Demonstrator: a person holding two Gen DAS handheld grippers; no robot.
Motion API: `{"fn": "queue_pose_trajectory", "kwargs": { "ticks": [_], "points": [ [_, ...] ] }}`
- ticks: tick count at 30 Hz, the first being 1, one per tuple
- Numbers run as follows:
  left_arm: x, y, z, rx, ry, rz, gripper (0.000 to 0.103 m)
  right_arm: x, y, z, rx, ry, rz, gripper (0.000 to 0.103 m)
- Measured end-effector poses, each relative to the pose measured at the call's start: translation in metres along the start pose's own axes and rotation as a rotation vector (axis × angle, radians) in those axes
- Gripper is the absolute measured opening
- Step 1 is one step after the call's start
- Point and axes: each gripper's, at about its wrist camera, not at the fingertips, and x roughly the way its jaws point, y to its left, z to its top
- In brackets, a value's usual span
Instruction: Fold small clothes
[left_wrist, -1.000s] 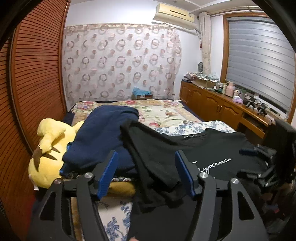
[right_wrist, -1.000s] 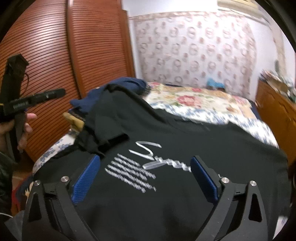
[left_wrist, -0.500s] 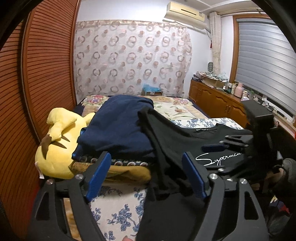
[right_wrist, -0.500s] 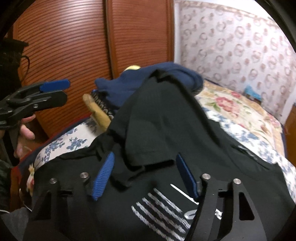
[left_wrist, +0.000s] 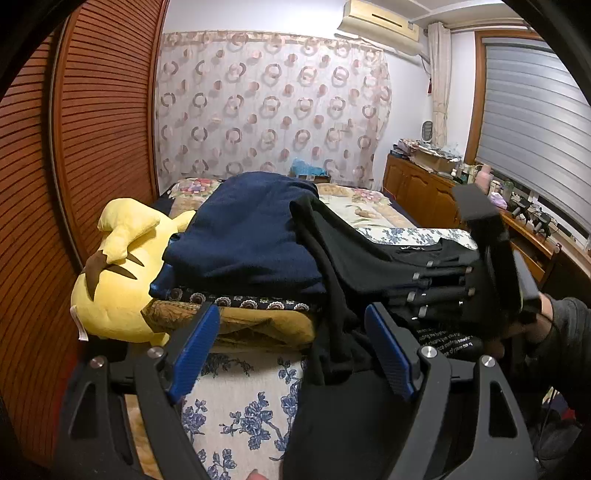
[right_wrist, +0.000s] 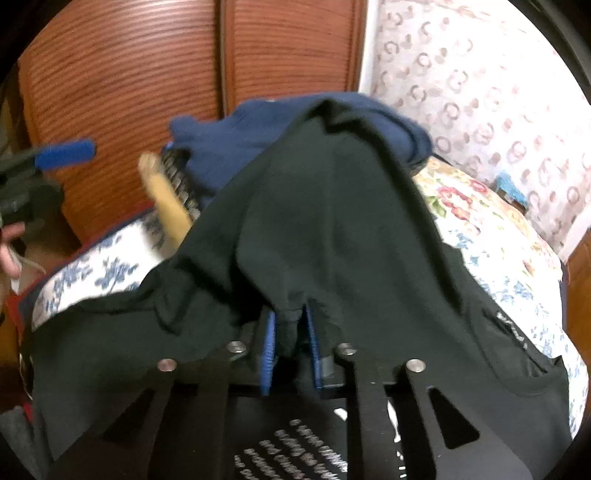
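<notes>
The right gripper was pinched on a bunched fold of the black T-shirt, near its sleeve. The left gripper hung spread and empty, with the shirt's dark edge between its jaws. The shirt lay on the bed, partly draped over a navy garment beside a yellow plush toy. No finished fold showed; judging by this, folding had barely begun.

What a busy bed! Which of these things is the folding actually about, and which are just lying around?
Part of the job:
- black T-shirt, a bunch of it pinched in the right tongs
- left tongs, open, holding nothing

Just lying about:
- navy garment
- yellow plush toy
- flowered bedspread
- wooden cabinet
</notes>
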Motion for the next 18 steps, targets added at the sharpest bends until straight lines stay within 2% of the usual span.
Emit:
{"fn": "queue_pose_trajectory", "kwargs": {
  "ticks": [5,11,12,13,14,18],
  "points": [
    [0.003,-0.002,-0.003,-0.002,0.008,-0.005,0.081,-0.014,-0.032,0.010,0.055,-0.058,-0.071,0.007],
    [0.004,-0.004,-0.004,-0.004,0.013,-0.010,0.081,-0.016,-0.087,0.020,0.212,-0.054,-0.258,0.009],
    [0.004,-0.004,-0.004,-0.004,0.013,-0.011,0.081,-0.016,-0.093,0.021,0.220,-0.046,-0.308,0.022],
    [0.006,-0.003,-0.004,-0.003,0.015,-0.014,0.081,-0.017,-0.098,0.021,0.229,-0.039,-0.327,0.041],
    [0.007,-0.004,-0.004,-0.001,0.016,-0.015,0.081,-0.018,-0.103,0.021,0.234,-0.035,-0.320,0.047],
    [0.010,-0.006,-0.003,0.007,0.019,-0.022,0.081,-0.028,-0.106,0.016,0.235,-0.053,-0.300,0.050]
  ]
}}
